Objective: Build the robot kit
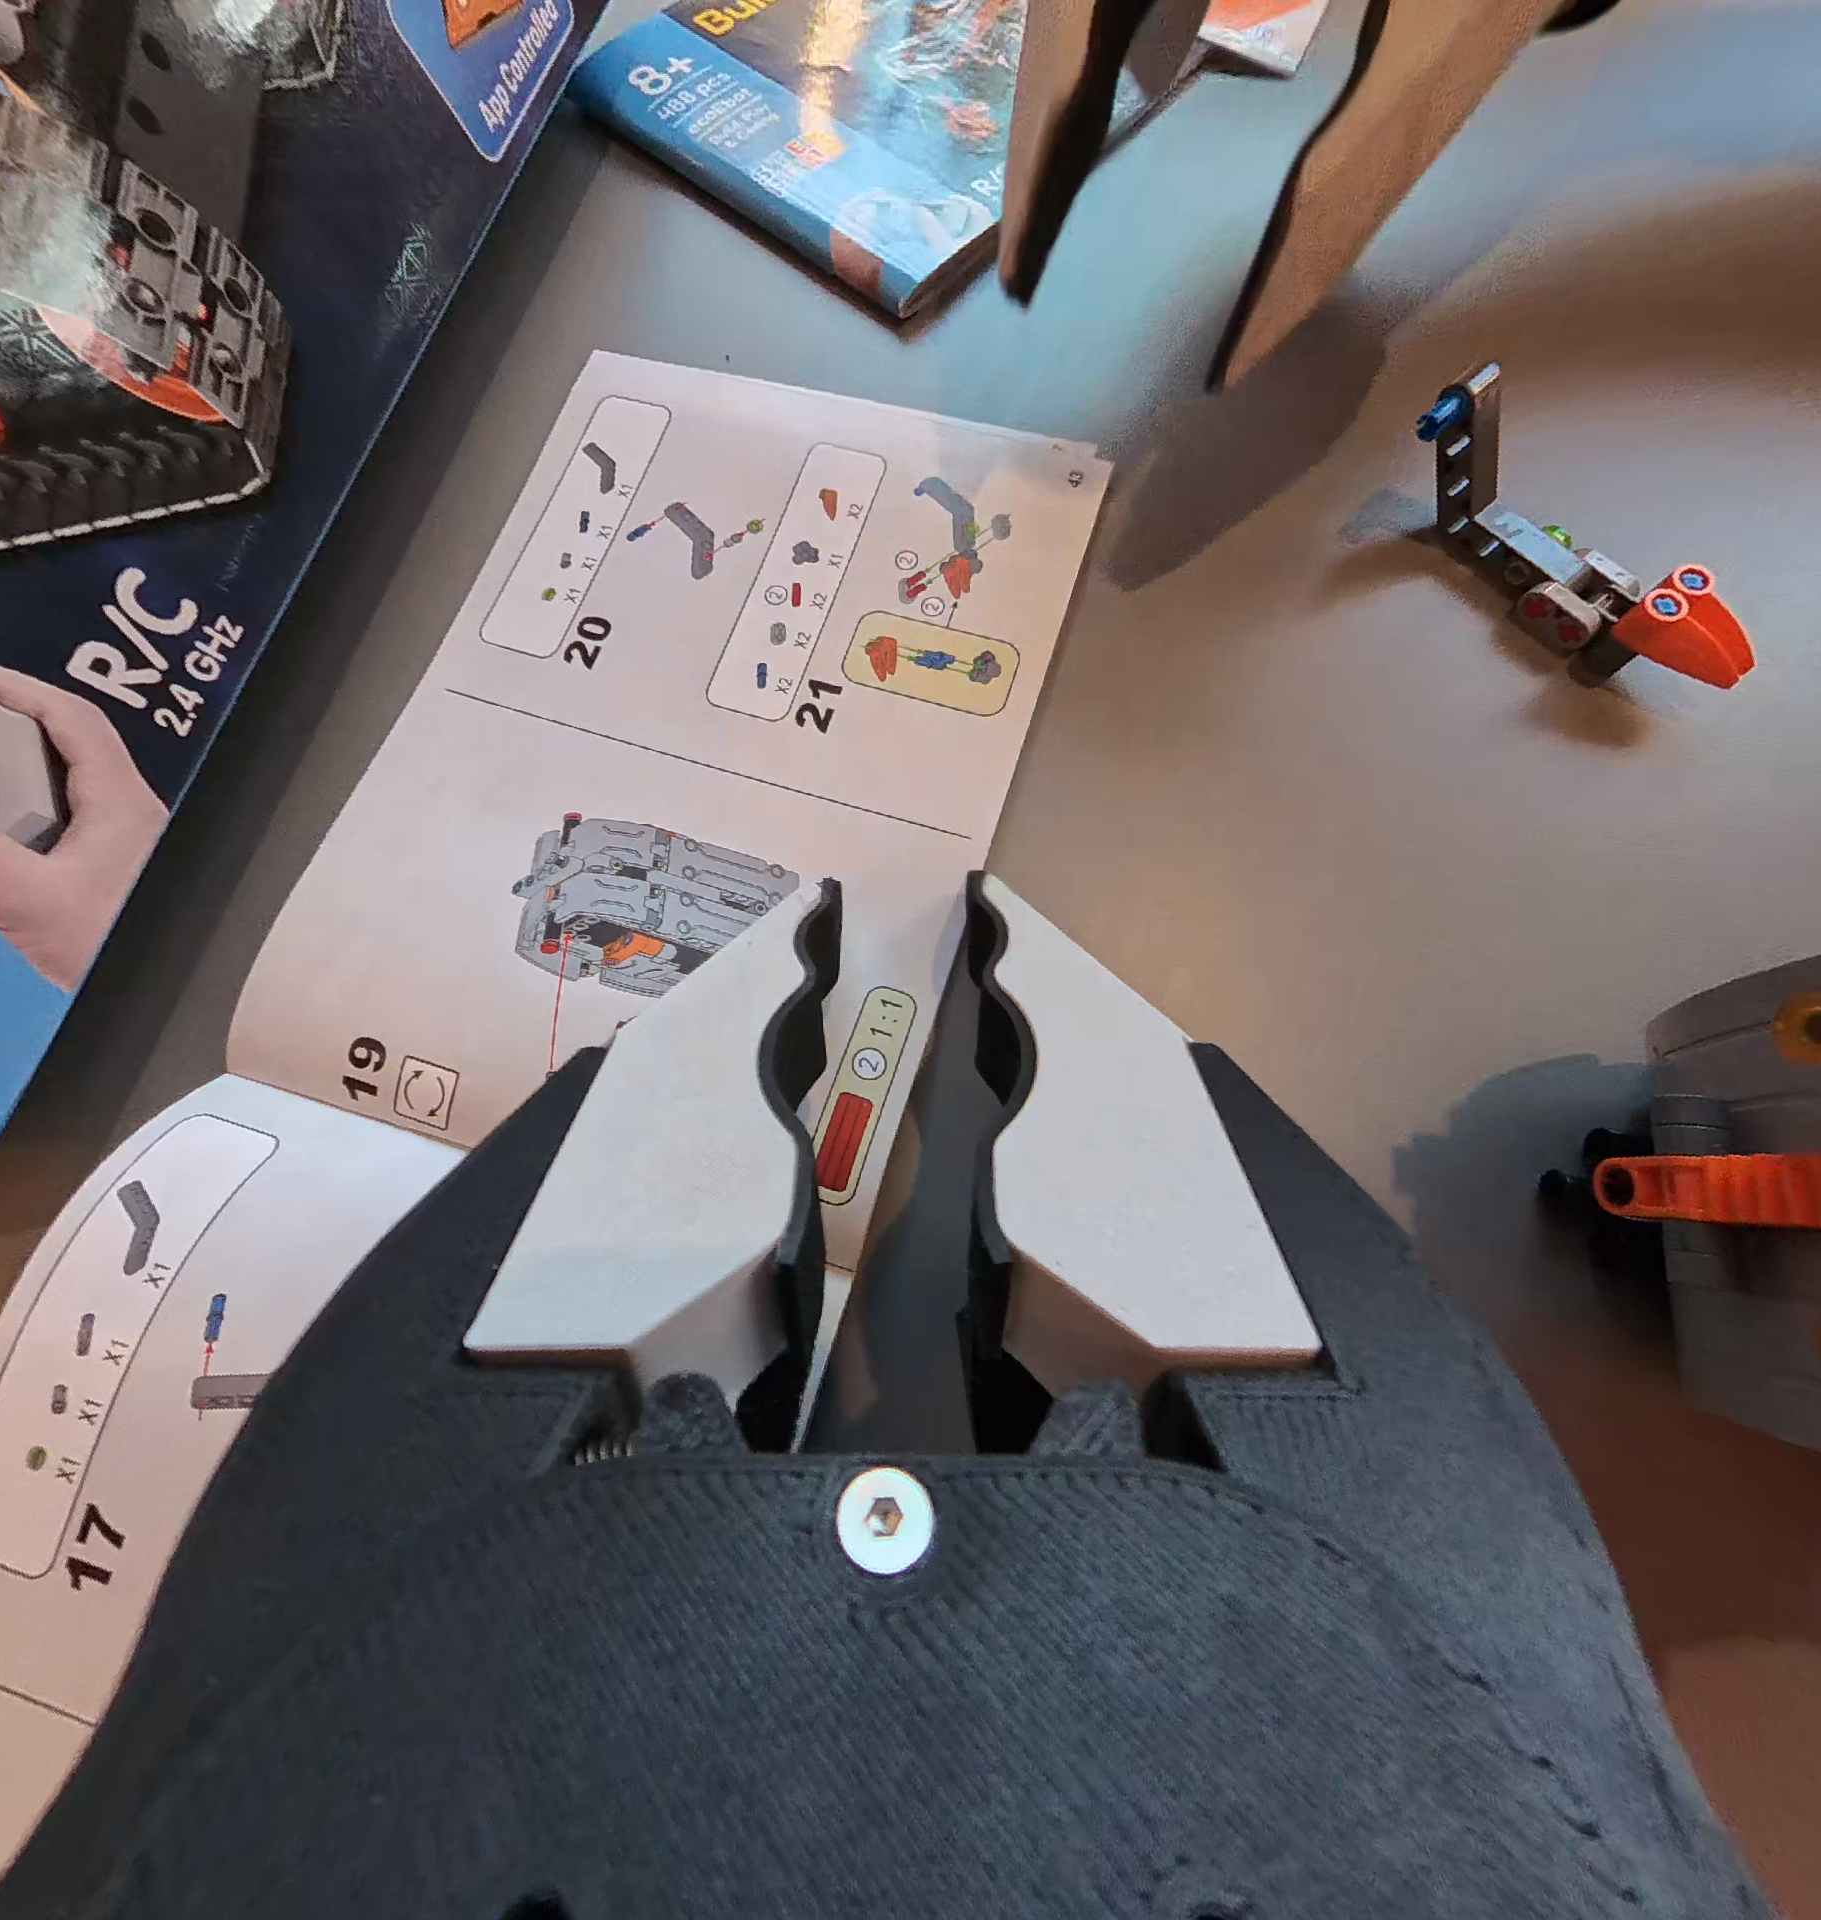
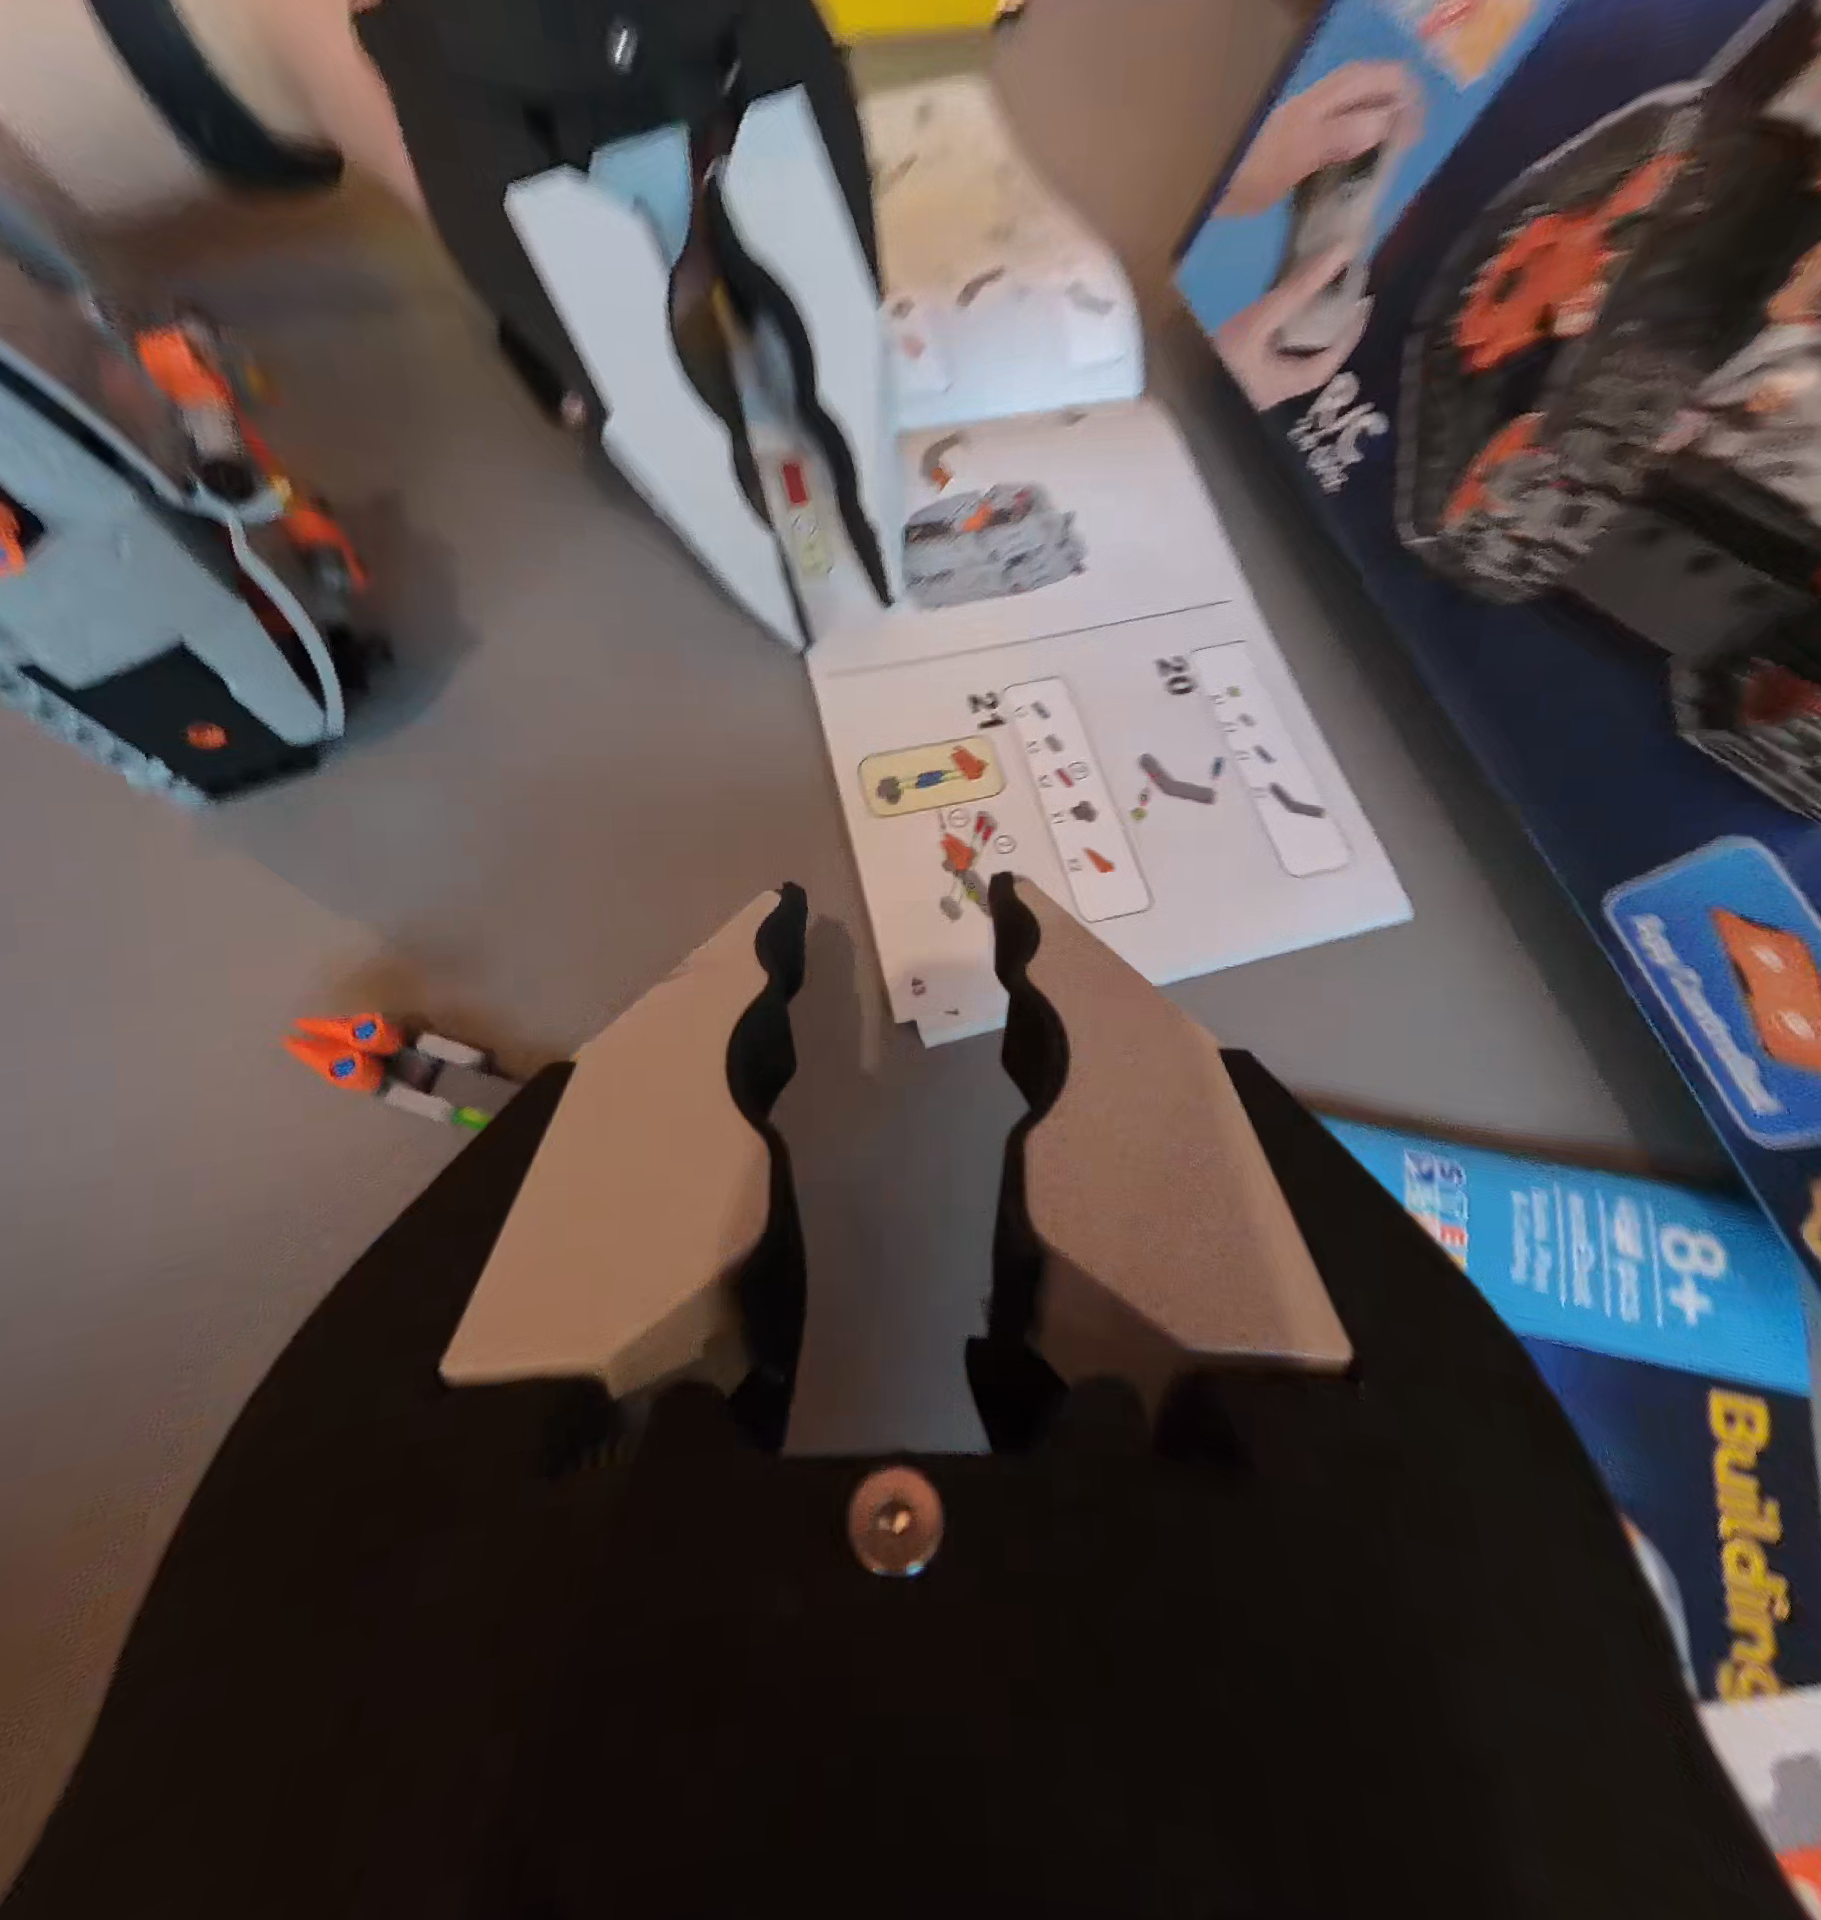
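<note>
My left gripper (image 1: 901, 883) is open and empty, its white fingers low over the near edge of an open instruction booklet (image 1: 740, 644); whether they touch the page I cannot tell. My right gripper (image 2: 895, 888) is open and empty, held above the grey table by the booklet's (image 2: 1145, 831) corner. It shows blurred at the top of the left wrist view (image 1: 1124, 343). The left gripper shows in the right wrist view (image 2: 844, 613). A small grey brick assembly with two orange cones (image 1: 1571, 582) lies on the table, just left of my right gripper (image 2: 386, 1060).
A larger grey and orange brick model (image 1: 1768, 1195) stands at the right edge, at left in the right wrist view (image 2: 137, 623). A big dark blue toy box (image 1: 158, 416) (image 2: 1612, 416) lies beside the booklet. A blue booklet (image 1: 781, 135) (image 2: 1612, 1268) lies beyond it. Some 10 cm of space lies between my two pairs of fingers.
</note>
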The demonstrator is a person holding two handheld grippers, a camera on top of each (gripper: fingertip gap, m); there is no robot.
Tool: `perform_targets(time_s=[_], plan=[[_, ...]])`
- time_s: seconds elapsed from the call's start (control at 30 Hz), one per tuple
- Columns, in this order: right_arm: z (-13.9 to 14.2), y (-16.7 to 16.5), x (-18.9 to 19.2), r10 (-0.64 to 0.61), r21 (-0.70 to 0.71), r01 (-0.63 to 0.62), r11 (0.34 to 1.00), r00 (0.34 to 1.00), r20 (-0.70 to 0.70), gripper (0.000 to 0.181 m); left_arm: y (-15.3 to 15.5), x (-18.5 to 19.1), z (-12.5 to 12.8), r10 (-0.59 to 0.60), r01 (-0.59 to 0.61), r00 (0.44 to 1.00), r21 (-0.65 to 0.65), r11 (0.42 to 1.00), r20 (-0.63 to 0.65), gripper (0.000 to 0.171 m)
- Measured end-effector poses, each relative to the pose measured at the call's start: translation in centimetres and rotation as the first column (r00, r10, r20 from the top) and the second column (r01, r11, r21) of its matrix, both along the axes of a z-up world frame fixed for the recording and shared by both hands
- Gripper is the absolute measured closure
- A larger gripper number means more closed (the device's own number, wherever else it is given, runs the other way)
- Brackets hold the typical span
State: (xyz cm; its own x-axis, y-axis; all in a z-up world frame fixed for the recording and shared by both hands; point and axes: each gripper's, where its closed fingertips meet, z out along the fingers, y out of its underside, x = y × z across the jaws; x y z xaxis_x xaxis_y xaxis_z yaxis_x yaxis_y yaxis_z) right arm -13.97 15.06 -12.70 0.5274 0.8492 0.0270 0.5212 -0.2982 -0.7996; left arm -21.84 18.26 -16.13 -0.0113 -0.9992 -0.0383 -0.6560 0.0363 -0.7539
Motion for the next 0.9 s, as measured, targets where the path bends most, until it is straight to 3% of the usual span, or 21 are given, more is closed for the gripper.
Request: perform_targets(time_s=[0.13, 0.47, 0.9], plan=[[-2.6, 0.7, -0.1, 0.099, 0.017, -0.104, 0.994, 0.976, 0.196, 0.143, 0.1, 0.0, 0.1, 0.006, -0.006, 1.0, -0.018, 1.0, 0.012, 0.151], [-3.3, 1.1, -0.1, 0.103, 0.116, -0.125, 0.985, 0.978, 0.183, 0.157, 0.0, -0.1, 0.0, -0.01, 0.01, 1.0, -0.018, 1.0, 0.005, 0.151], [-2.9, 0.6, -0.1, 0.107, 0.088, -0.115, 0.989, 0.99, 0.092, 0.166, -0.2, -0.1, -0.1, -0.01, 0.011, 1.0, 0.032, 0.999, -0.02, 0.147]])
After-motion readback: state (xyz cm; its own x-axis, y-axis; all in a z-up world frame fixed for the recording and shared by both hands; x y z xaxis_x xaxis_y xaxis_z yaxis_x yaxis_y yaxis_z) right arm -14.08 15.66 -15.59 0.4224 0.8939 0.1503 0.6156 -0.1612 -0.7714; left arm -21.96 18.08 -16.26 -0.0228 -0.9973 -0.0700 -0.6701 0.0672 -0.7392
